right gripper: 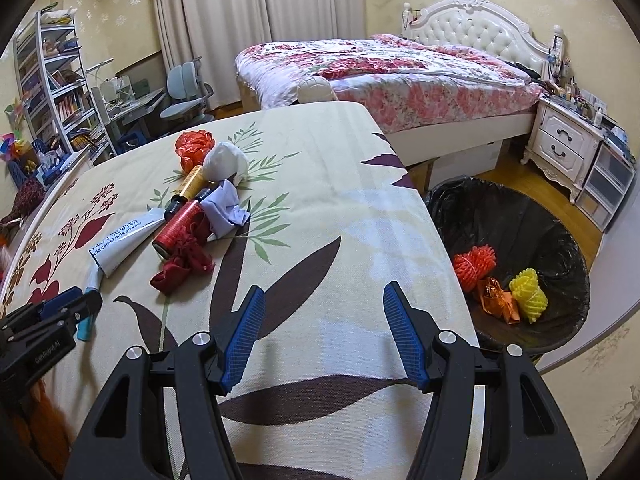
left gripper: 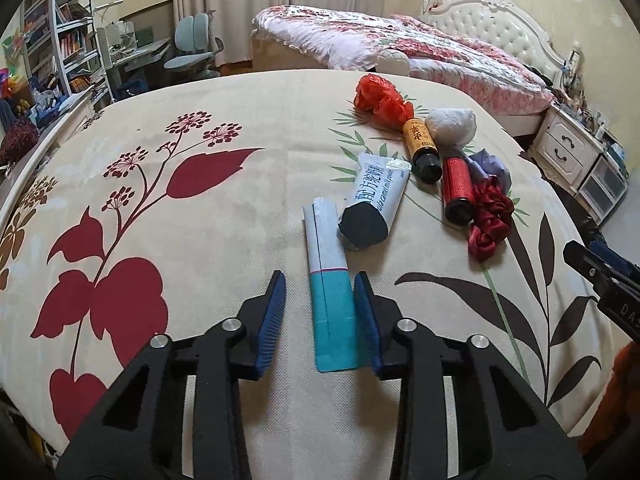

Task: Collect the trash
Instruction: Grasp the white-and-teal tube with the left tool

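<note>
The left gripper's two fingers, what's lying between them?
In the left wrist view, a teal and white sachet lies flat on the tablecloth, its teal end between the left gripper fingers.

In your right wrist view the flat teal-and-white paper sachet (right gripper: 86, 326) at nine o'clock is mostly hidden behind the left gripper (right gripper: 70, 306), whose body the picture's edge cuts off. The round bin lined with black plastic (right gripper: 520, 216) at three o'clock has its near side hidden behind the floral tablecloth (right gripper: 320, 200).
</note>
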Demonstrator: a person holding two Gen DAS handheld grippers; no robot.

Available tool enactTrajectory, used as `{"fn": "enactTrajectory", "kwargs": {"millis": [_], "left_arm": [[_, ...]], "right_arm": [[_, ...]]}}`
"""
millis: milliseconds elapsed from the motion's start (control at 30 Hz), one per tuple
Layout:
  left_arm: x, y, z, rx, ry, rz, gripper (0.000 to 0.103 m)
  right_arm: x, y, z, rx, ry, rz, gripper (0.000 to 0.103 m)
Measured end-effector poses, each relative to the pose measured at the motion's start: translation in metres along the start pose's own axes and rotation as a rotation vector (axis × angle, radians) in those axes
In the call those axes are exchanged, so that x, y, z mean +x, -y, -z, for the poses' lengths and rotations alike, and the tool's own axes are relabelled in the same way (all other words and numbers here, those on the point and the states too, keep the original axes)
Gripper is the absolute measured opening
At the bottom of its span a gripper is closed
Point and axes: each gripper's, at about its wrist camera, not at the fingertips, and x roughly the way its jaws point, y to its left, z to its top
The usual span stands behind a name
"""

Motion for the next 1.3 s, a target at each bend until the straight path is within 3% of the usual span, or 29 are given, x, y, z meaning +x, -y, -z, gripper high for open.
{"fn": "enactTrajectory", "kwargs": {"millis": [67,233,633,1133,1300], "left_arm": [[0.001,-0.005,-0.002,0.000,0.004,0.014,0.020],[0.005,-0.010,-0.008,0.006,0.002,0.025,0.017],[0.006,-0.030,-0.015,-0.018,0.018,0.012,0.016],[0.010,-0.051,-0.023,-0.060,0.027,0.005,0.016],[0.011,-0.054,-0.022,-0.074,0.024,0.016,0.016]], "right_arm": [[0.001,-0.001,0.001,0.000,-0.001,-0.002,0.061],[-0.001,-0.005,0.000,-0.007,0.002,-0.010,0.061],[-0.004,-0.038,-0.006,-0.063,0.005,-0.076,0.061],[0.031,-0.092,-0.025,-0.146,-0.036,-0.116,0.060],[0.040,-0.092,-0.020,-0.150,-0.071,-0.111,0.039]]}}
